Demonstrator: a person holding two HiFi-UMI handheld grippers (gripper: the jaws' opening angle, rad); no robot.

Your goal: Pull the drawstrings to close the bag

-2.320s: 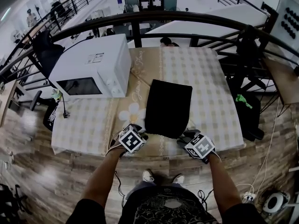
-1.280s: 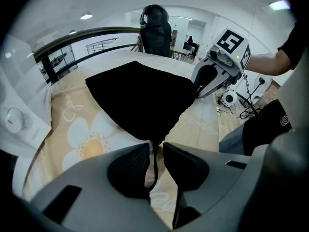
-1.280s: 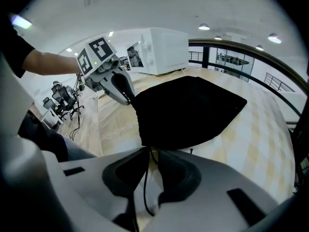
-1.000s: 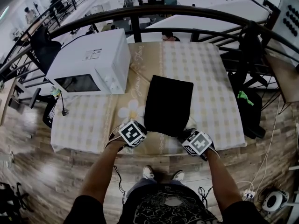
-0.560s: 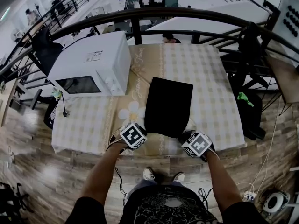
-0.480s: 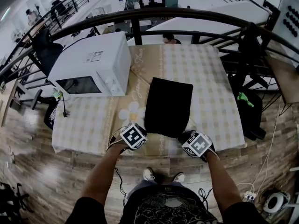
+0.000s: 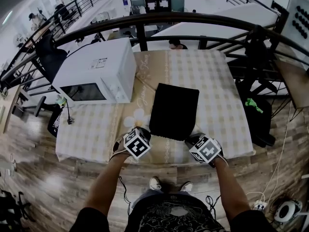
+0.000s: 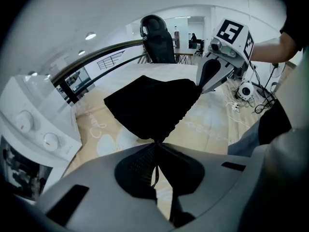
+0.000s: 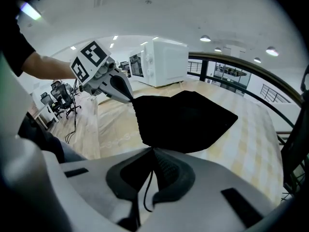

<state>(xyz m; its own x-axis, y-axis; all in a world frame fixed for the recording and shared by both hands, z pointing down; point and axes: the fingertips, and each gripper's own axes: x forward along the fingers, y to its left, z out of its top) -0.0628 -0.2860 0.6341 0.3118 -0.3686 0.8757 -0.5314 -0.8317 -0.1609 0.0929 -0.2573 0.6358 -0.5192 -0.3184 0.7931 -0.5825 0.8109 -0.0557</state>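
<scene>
No wording could be read. A label (image 7: pixel 98 63) on the microwave (image 7: pixel 113 57) was too small to make out, and cursive script (image 7: pixel 143 67) on the desk (image 7: pixel 217 91) cloth stayed illegible. The left tool (image 7: pixel 146 131) and right tool (image 7: pixel 192 138) bore only patterned square markers.

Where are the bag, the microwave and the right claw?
bag (image 7: pixel 174 111): head view, middle of the black fabric.
microwave (image 7: pixel 89 70): head view, white top panel.
right claw (image 9: pixel 153 150): right gripper view, tips shut on the drawstring (image 9: pixel 146 192).

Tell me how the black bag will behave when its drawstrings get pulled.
Probably floppy: the black bag pleats at its near edge between the left gripper and right gripper. Likely light, as it lies flat on the table. The thin drawstring may slip.
</scene>
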